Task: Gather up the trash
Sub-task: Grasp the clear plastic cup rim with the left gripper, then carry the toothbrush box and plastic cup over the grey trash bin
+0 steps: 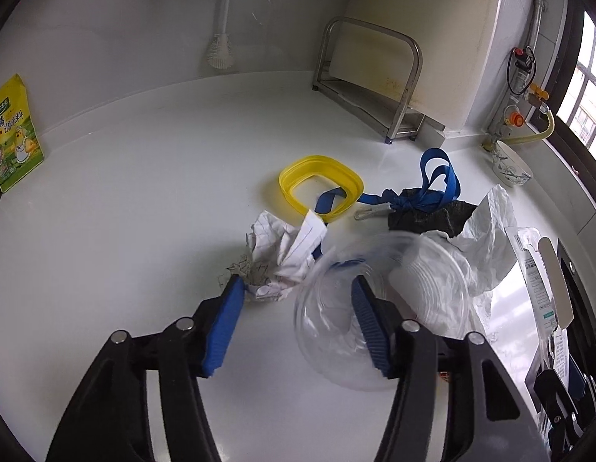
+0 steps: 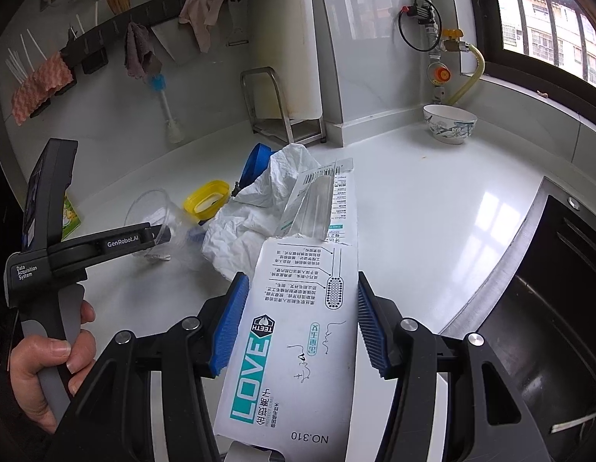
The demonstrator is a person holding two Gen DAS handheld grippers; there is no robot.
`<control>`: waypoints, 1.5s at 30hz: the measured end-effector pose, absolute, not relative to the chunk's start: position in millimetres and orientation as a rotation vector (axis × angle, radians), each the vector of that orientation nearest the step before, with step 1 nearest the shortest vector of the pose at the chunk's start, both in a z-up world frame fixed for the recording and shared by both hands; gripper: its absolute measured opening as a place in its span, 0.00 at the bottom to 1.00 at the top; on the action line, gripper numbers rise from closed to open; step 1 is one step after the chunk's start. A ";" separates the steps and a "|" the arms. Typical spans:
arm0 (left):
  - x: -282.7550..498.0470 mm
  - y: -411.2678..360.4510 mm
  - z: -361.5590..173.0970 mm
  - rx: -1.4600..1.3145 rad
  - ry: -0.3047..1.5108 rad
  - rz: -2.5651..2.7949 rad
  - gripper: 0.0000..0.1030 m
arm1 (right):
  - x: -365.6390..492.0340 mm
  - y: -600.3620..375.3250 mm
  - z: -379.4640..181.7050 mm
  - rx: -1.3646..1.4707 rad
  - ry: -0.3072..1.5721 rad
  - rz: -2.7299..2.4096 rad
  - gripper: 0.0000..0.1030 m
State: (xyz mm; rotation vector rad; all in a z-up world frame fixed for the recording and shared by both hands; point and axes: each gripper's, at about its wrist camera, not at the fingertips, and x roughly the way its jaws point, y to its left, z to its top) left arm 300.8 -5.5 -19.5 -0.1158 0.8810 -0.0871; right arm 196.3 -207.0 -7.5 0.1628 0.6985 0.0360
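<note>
**Kid:** What are you holding?

**Me:** My right gripper (image 2: 300, 321) has its jaws closed on a toothbrush package (image 2: 298, 331), one pad on each long edge. It is flat card, light and a bit bendy, so I hold it near the middle.

**Kid:** And the other one?

**Me:** My left gripper (image 1: 298, 308) is over the trash pile in the middle of the desk (image 1: 144, 192). Its jaws are partly open. One pad sits inside the clear plastic cup (image 1: 379, 308), and the other is outside its rim, by the crumpled paper (image 1: 282, 258). I cannot tell if the pads press on the rim yet.

**Kid:** Is the cup hard to pick up?

**Me:** I think so. It looks thin, light and slippery. If I squeeze hard it may crack or pop out, so I would pinch the rim softly.

**Kid:** What else is there?

**Me:** A yellow ring lid (image 1: 321, 184) higher up, and a white plastic bag (image 1: 486, 231) at the right. The bag is soft, so any fold works.
</note>
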 end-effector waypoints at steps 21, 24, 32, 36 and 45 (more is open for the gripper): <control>212.7 -2.5 0.7 0.066 0.751 -0.092 0.08 | 161.4 -204.0 -15.9 0.183 0.717 0.017 0.51; 194.9 -2.4 4.6 0.080 0.733 -0.092 0.08 | 150.9 -203.2 -14.2 0.183 0.716 0.012 0.51; 157.5 -3.3 7.0 0.085 0.732 -0.113 0.08 | 117.7 -196.9 -13.1 0.186 0.722 -0.002 0.51; 136.8 -6.3 7.0 0.100 0.731 -0.128 0.08 | 94.2 -195.5 -12.6 0.191 0.722 -0.010 0.51; 82.6 -11.1 10.2 0.113 0.705 -0.156 0.08 | 35.7 -197.6 -16.5 0.204 0.726 -0.031 0.51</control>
